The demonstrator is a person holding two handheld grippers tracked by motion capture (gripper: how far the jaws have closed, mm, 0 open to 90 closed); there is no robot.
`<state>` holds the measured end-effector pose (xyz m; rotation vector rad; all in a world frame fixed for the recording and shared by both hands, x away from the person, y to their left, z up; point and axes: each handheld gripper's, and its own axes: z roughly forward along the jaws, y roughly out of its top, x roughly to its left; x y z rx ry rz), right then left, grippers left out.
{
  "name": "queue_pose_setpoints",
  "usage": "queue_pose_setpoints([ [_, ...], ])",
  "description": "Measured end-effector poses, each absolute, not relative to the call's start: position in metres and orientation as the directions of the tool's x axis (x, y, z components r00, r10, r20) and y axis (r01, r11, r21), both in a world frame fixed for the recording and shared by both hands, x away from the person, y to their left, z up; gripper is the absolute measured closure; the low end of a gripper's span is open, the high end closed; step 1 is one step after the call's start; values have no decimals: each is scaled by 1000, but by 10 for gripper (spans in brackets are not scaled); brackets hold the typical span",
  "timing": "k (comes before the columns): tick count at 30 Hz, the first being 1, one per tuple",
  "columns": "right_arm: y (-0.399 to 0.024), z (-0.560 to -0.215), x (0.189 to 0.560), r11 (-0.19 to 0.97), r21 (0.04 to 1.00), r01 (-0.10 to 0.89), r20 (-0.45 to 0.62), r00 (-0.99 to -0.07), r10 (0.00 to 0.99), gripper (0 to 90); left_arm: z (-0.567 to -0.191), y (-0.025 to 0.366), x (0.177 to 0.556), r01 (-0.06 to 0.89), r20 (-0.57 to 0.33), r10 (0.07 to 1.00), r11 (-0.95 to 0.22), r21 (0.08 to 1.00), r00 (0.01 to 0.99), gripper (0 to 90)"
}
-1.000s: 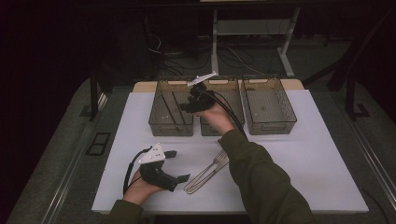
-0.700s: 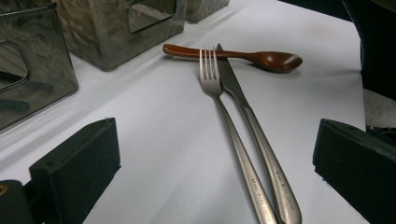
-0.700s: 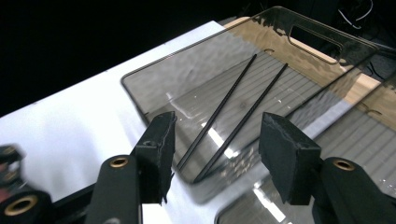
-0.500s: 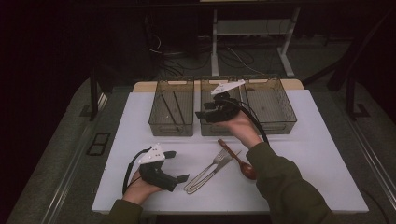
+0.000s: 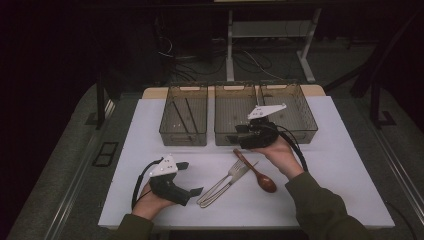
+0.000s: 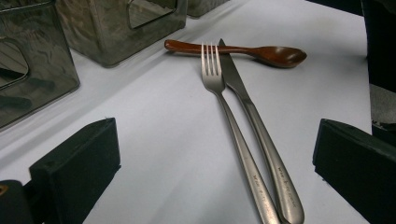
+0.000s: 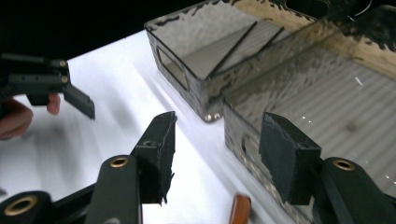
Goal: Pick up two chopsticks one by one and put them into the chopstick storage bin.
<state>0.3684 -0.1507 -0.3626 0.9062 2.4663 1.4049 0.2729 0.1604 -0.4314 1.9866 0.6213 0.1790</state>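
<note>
The right gripper [image 5: 235, 139], jaws parted and empty, has swung from above the left bin [image 5: 184, 114] a second ago to the near edge of the middle bin [image 5: 239, 112], uncovering a wooden spoon [image 5: 255, 169] that lies on the white table [image 5: 340, 165] just below it. Its jaws stand about as they did. The left gripper [image 5: 190, 178] has stayed at the near edge, jaws wide with nothing between them, and a fork [image 6: 219, 88] and knife [image 6: 247, 102] lie side by side straight ahead of it, their tips over the spoon's handle.
</note>
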Motion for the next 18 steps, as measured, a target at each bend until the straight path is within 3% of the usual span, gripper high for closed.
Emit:
queue_pose_setpoints([
  [18, -195, -391, 326, 393, 797, 459, 179, -800, 572, 476, -431, 161, 272, 351, -133, 502, -367, 861, 854, 0],
])
